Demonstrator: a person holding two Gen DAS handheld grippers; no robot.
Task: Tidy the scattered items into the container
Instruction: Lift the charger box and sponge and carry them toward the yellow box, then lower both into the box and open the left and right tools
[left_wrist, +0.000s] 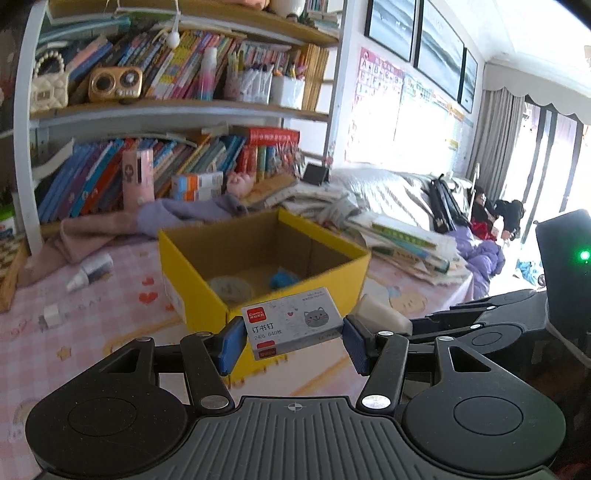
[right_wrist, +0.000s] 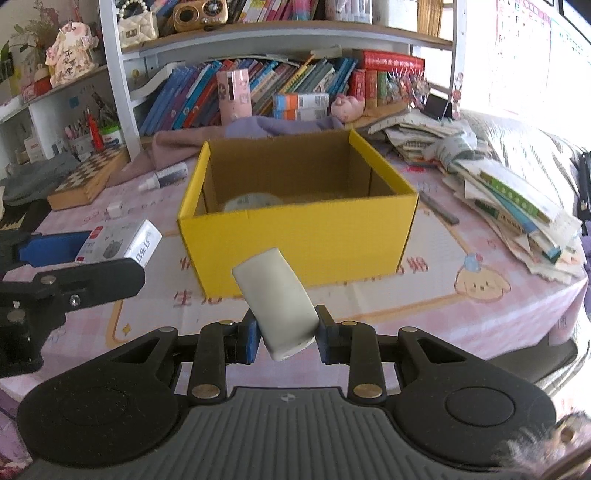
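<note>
My left gripper (left_wrist: 291, 338) is shut on a small grey staple box (left_wrist: 293, 323) with a cat drawing, held in the air just in front of the yellow cardboard box (left_wrist: 195, 280). The right gripper (right_wrist: 286, 338) is shut on a white eraser block (right_wrist: 277, 301), tilted, also in the air before the yellow cardboard box (right_wrist: 295, 243). Inside the container lie a round tape roll (left_wrist: 231, 288) and a blue item (left_wrist: 282, 278). In the right wrist view the left gripper with the staple box (right_wrist: 118, 245) shows at the left. The eraser block (left_wrist: 382, 314) shows in the left wrist view.
On the pink tablecloth left of the box lie a small glue bottle (right_wrist: 164, 177) and a small white cube (right_wrist: 115, 208). A chessboard case (right_wrist: 88, 177) sits further left. A grey pen (right_wrist: 439, 210) lies right of the box beside a paper stack (right_wrist: 509, 192). Bookshelves stand behind.
</note>
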